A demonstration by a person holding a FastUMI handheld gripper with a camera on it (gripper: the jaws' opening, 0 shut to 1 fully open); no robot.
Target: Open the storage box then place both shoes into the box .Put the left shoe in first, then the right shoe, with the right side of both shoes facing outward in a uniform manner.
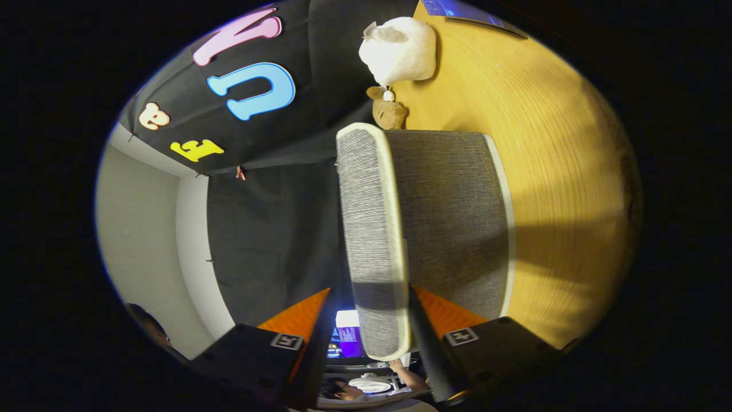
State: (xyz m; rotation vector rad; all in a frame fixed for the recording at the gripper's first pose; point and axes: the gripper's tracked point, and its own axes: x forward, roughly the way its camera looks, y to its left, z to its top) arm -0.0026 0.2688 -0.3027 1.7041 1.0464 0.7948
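The grey fabric storage box (452,223) stands on the wooden table (566,171), and the view is rolled sideways. Its padded lid (366,229) with pale piping rests on the box top. My gripper (369,320) straddles the lid's near end. One finger (440,320) lies against the lid's rim on the box side. The other finger (303,323) stands a small gap off the lid's outer face. The jaws are open around the lid.
Beyond the box lie a white plush toy (400,48) and a small brown plush (389,111) on the table. A blue flat item (469,14) sits at the table's far end. A person (343,392) and a lit screen (346,335) show behind the fingers.
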